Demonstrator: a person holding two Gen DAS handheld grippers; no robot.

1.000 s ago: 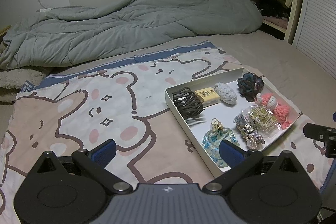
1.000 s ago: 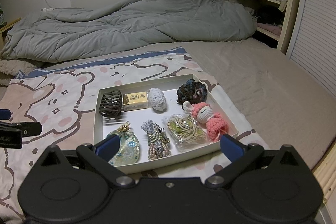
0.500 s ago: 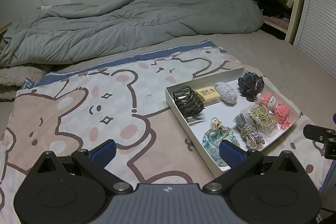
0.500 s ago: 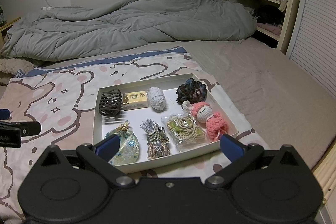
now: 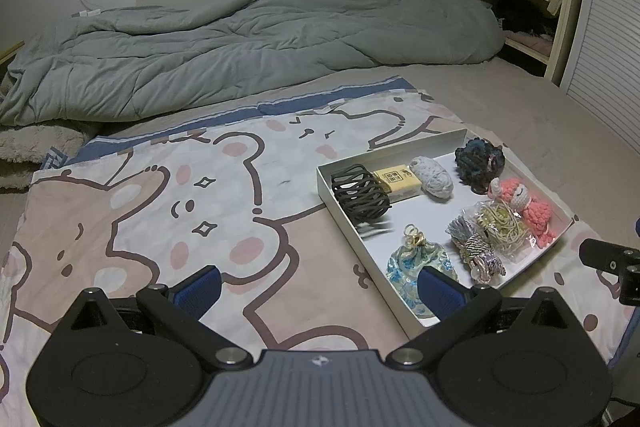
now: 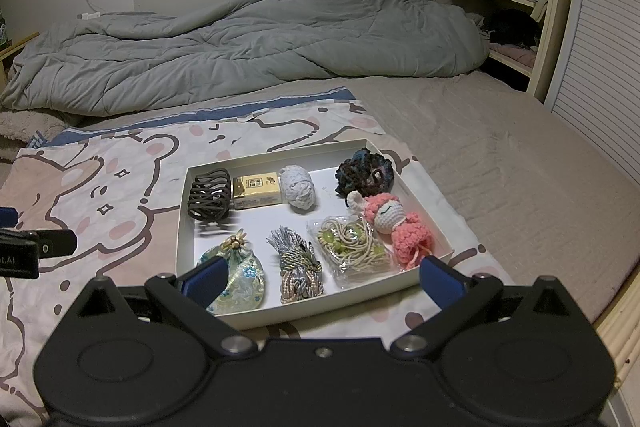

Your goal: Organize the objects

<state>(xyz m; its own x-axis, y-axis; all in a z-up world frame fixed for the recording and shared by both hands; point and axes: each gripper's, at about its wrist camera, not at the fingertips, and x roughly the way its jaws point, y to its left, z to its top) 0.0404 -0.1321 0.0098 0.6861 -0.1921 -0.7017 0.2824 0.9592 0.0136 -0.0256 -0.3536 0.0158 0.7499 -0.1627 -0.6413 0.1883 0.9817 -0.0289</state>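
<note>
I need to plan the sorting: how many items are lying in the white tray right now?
8. Back row: dark hair claw, yellow box, grey yarn ball, dark scrunchie. Front row: brocade pouch, tassel bundle, bagged hair ties, pink crochet doll. Smaller things could be hidden underneath.

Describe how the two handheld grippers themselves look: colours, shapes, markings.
Both the left gripper and right gripper have black bodies with two round discs, angular black linkage arms with silver pivot screws, and blue-padded fingers. The left's centre plate is ribbed grey with a small logo. No hands or sleeves are visible.
</note>
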